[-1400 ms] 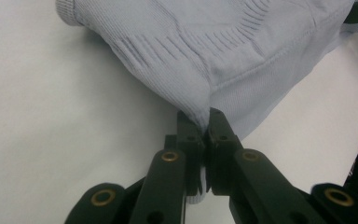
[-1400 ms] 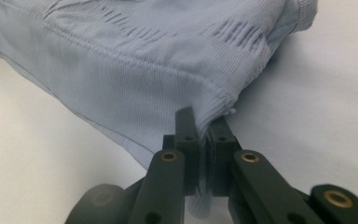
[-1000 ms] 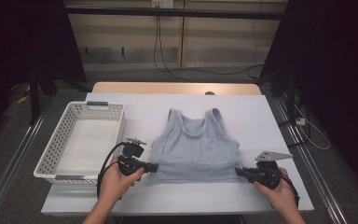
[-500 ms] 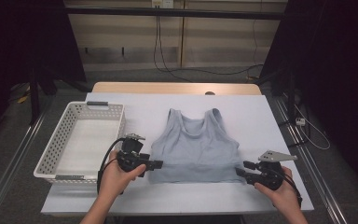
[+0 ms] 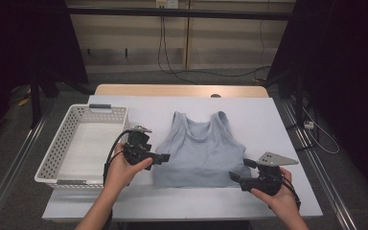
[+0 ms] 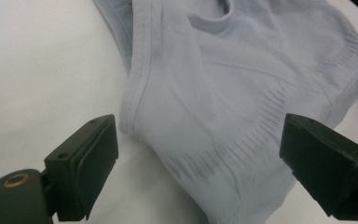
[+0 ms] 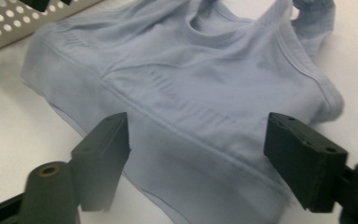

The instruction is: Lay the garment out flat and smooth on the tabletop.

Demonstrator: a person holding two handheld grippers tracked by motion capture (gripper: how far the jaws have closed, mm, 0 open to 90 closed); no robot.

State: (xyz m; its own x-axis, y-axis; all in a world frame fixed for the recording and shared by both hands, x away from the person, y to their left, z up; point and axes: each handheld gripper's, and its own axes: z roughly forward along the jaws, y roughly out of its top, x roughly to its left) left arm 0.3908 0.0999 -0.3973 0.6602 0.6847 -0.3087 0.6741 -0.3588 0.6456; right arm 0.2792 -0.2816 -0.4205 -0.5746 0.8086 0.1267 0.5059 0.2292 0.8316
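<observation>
Crop top (image 5: pixel 199 151), pale blue, lies flat mid-bench, front hem towards the person. White perforated basket (image 5: pixel 60 148) left of it holds nothing I can make out. Left hand-held gripper (image 5: pixel 165 157) and right hand-held gripper (image 5: pixel 235 173) have just been opening, jaws wide, nothing gripped.

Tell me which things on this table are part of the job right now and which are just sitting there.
In the job:
- grey crop top, lying flat on the white table
- left tool, jaws just opened, at the top's left edge
- right tool, jaws just opened, at its lower right corner

Just lying about:
- white basket, left of the top
</observation>
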